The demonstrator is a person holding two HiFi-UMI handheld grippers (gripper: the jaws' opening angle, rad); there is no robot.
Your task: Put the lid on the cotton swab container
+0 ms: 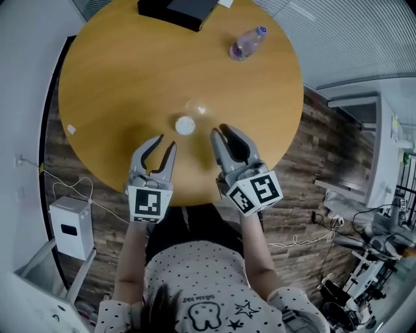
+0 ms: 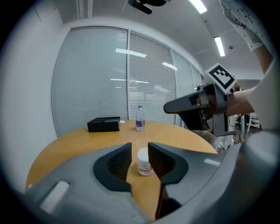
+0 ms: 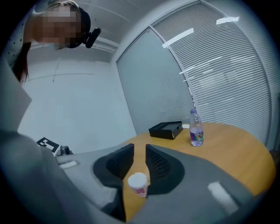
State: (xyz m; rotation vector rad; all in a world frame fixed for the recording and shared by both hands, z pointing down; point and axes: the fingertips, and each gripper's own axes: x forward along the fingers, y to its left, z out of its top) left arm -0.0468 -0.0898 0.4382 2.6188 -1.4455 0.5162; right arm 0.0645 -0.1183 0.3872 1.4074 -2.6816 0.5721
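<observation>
wood-coloured round desk [image 1: 117,78], seen from above, with the person leaning over its near edge. on the left, the left hand-held gripper [image 1: 166,143] hangs over the near part of the desk, jaws partly apart and nothing pinched. in its own view the cotton swab container [image 2: 145,162] shows through the gap, upright on the desk a bit further out, touching neither jaw. from the head view the little white tub sits just ahead of both tools, between them. the right hand-held gripper [image 1: 220,131] is just right of it, jaws a narrow slit apart, also empty. way at the back there's a black box [image 1: 179,12], and right of that a water bottle [image 1: 247,43] standing upright.
</observation>
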